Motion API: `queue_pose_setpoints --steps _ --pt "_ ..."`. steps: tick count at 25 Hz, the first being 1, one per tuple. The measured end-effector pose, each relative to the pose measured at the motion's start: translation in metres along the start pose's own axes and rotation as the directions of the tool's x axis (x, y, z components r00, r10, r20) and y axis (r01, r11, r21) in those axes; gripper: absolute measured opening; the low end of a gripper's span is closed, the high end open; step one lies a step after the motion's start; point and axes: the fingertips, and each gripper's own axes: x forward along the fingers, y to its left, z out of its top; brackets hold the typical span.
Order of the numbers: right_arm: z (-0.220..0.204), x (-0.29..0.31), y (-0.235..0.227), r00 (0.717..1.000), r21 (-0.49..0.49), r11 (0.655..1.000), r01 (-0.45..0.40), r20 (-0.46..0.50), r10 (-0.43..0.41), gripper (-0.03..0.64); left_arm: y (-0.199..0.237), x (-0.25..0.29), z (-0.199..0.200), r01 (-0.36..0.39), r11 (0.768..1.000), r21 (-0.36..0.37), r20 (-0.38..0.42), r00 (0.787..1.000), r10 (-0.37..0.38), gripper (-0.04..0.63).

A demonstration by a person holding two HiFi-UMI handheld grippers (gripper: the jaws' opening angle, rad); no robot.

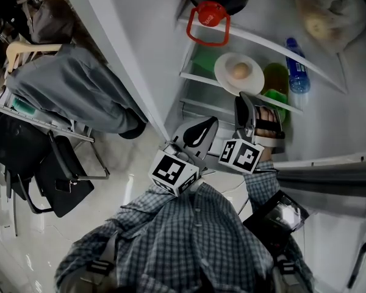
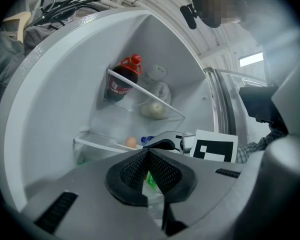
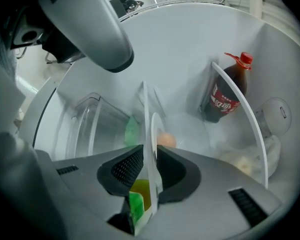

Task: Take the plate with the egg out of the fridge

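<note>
reaching step: my right tongs (image 3: 149, 166) stand apart astride the rim of the plate (image 3: 152, 134) (left tongs (image 2: 149, 169) together, empty); next, clamp gently, keeping the egg (image 3: 166, 140) level.

HEAD CAMERA: from above the person's shoulders it looks steeply down into the open fridge (image 1: 149, 35), with the cola bottle (image 1: 208, 14) at the frame's top, beyond both grippers.

LEFT GRIPPER VIEW: riding the left gripper (image 1: 210, 126), it faces level into the fridge from farther back, with the cola bottle above and left of its jaws.

RIGHT GRIPPER VIEW: riding the right gripper (image 1: 247, 102), it sits close in and is rolled sideways, so the shelves run upright and the cola bottle lies at upper right.

All 3 views share the cola bottle, plus the egg (image 1: 240, 71) and shelf (image 1: 198, 78) under it.
</note>
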Motion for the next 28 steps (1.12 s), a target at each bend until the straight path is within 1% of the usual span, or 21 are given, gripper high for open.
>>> queue_pose_setpoints --steps 1,3,4,9,13,17,20,21,22,23,24,25,26,28 --pt "0.001 0.0 -0.001 1.0 -0.008 1.0 0.008 0.0 -0.008 0.088 0.001 0.0 0.001 -0.002 1.0 -0.001 0.002 1.0 0.002 0.006" --pt "0.002 -0.001 -0.005 1.0 -0.019 1.0 0.025 0.002 -0.025 0.033 0.002 0.001 0.002 -0.009 1.0 -0.007 0.009 1.0 0.009 0.006" --pt "0.002 -0.001 -0.006 1.0 -0.024 0.999 0.027 0.003 -0.027 0.025 0.002 0.001 0.002 -0.013 1.0 -0.011 0.011 1.0 0.013 0.006" --pt "0.002 -0.004 -0.005 1.0 -0.05 0.998 0.025 0.004 -0.025 0.021 0.003 0.005 0.002 -0.012 0.999 -0.036 0.015 1.0 0.013 0.006" --pt "0.003 -0.009 -0.005 1.0 -0.047 0.999 0.026 0.013 -0.026 0.021 0.003 0.009 0.002 0.0 0.997 -0.082 0.025 1.0 0.003 0.006" --pt "0.004 -0.017 -0.005 0.999 -0.043 0.999 0.029 0.023 -0.028 0.021 0.0 0.017 0.002 0.039 0.991 -0.128 0.025 0.999 -0.036 0.006" --pt "0.004 -0.022 -0.006 0.999 -0.036 0.999 0.034 0.024 -0.033 0.021 -0.008 0.022 0.009 0.115 0.976 -0.184 0.063 0.993 -0.105 0.006" --pt "0.004 -0.024 -0.007 0.999 -0.034 0.999 0.036 0.025 -0.035 0.021 -0.011 0.024 0.011 0.143 0.967 -0.212 0.079 0.989 -0.129 0.006" --pt "0.003 -0.026 -0.007 0.999 -0.033 0.999 0.038 0.024 -0.037 0.021 -0.013 0.026 0.012 0.172 0.952 -0.254 0.095 0.984 -0.152 0.008" --pt "0.003 -0.028 -0.007 0.999 -0.031 0.999 0.039 0.024 -0.038 0.021 -0.014 0.027 0.012 0.203 0.928 -0.311 0.114 0.978 -0.176 0.008" --pt "0.003 -0.03 -0.007 0.999 -0.028 0.999 0.039 0.024 -0.038 0.021 -0.015 0.028 0.012 0.234 0.895 -0.379 0.136 0.971 -0.196 0.008" --pt "0.003 -0.032 -0.007 0.999 -0.025 0.999 0.039 0.025 -0.038 0.021 -0.015 0.029 0.011 0.259 0.857 -0.446 0.157 0.965 -0.21 0.009" --pt "0.003 -0.034 -0.007 0.999 -0.024 0.999 0.04 0.026 -0.04 0.021 -0.015 0.03 0.01 0.273 0.822 -0.5 0.17 0.961 -0.217 0.009" --pt "0.002 -0.037 -0.008 0.999 -0.03 0.998 0.047 0.027 -0.046 0.021 -0.014 0.033 0.006 0.277 0.772 -0.572 0.172 0.961 -0.218 0.011"
